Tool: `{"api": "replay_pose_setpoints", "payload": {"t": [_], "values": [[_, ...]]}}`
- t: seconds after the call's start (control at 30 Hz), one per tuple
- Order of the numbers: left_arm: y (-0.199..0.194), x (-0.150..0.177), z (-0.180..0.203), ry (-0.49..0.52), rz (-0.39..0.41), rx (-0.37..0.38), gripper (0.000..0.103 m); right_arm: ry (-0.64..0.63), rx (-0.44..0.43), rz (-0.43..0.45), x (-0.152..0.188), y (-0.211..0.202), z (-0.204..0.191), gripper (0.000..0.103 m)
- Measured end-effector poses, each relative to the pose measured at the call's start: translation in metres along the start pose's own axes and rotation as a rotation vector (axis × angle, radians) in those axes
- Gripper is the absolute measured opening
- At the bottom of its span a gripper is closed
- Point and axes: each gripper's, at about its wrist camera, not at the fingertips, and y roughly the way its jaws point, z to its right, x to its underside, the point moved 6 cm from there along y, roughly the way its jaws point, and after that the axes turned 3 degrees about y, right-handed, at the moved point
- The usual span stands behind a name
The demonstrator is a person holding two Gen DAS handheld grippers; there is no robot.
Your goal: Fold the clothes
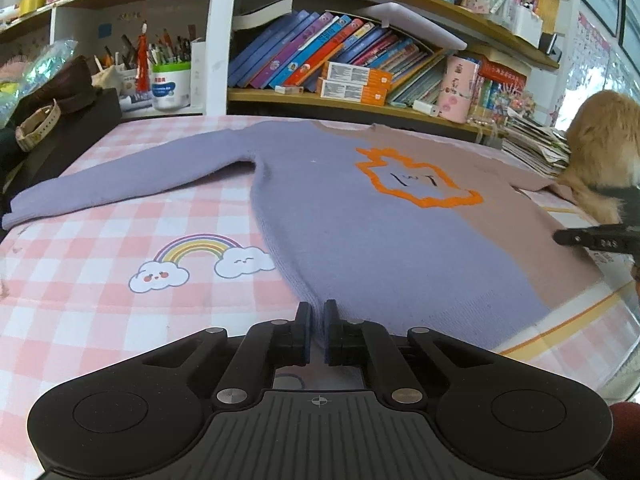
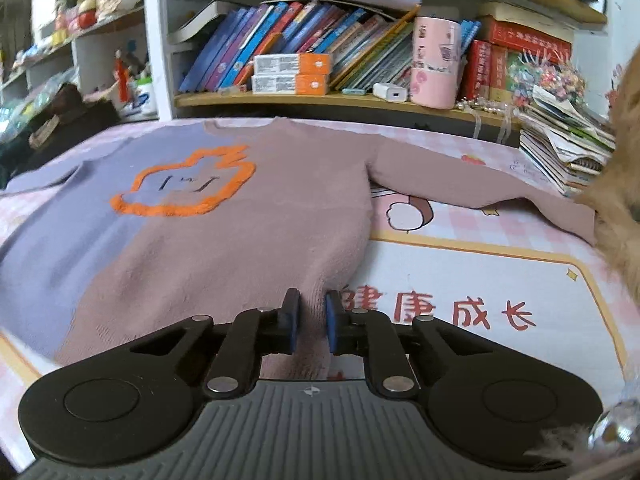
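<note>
- Left hand-held gripper [image 1: 317,322] and right hand-held gripper [image 2: 312,316] each pinch the sweater [image 1: 360,216] hem.
- Risk: the furry animal [image 2: 616,208] on the sleeve could drag the fold askew.

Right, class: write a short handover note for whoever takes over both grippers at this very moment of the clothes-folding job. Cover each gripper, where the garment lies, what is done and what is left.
Left gripper: shut on the purple bottom corner of the sweater.
Right gripper: shut on the brown bottom corner of the hem.
Sweater: front up on the pink checked mat, both sleeves spread out sideways, collar toward the bookshelf. A furry golden animal is at the brown sleeve's cuff.
Done: both hem corners gripped. No fold shows.
Left: probably carry the hem up toward the collar, then fold the sleeves in; watch the animal.
</note>
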Motion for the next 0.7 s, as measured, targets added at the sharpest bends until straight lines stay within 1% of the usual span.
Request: {"api": "replay_pose_setpoints", "payload": {"t": [0.07,0.2,0.37,0.4,0.43,0.5,0.53,0.57,0.6,0.63,0.7], "values": [[-0.002,0.002,-0.001,-0.004,-0.003,0.001,0.005,0.010,-0.014,0.000,0.007,-0.009,0.001,0.012],[-0.007,0.005,0.001,0.001,-0.015,0.028,0.005,0.038,-0.027,0.011,0.018,-0.022,0.005,0.012],[-0.008,0.006,0.001,-0.011,-0.017,0.026,0.005,0.035,-0.015,0.012,0.018,-0.023,0.001,0.013],[-0.008,0.005,0.001,-0.010,-0.020,0.024,0.005,0.037,-0.013,0.010,0.018,-0.024,0.001,0.015],[-0.008,0.004,0.001,-0.008,-0.018,0.018,0.005,0.046,-0.012,0.009,0.018,-0.024,0.002,0.019],[-0.012,0.000,0.000,-0.003,0.011,-0.018,0.017,0.060,-0.012,0.007,0.019,-0.027,0.004,0.025],[-0.015,-0.003,-0.003,-0.005,0.040,-0.046,0.023,0.065,-0.015,0.006,0.021,-0.029,0.005,0.025],[-0.017,-0.005,-0.005,-0.011,0.061,-0.063,0.039,0.069,-0.017,0.005,0.022,-0.032,0.006,0.025],[-0.016,-0.006,-0.007,-0.023,0.066,-0.060,0.048,0.068,-0.017,0.003,0.024,-0.034,0.006,0.025],[-0.016,-0.007,-0.008,-0.035,0.072,-0.058,0.048,0.063,-0.019,-0.002,0.025,-0.036,0.005,0.025],[-0.014,-0.008,-0.010,-0.050,0.076,-0.055,0.044,0.053,-0.024,-0.011,0.028,-0.041,0.003,0.025]]}}
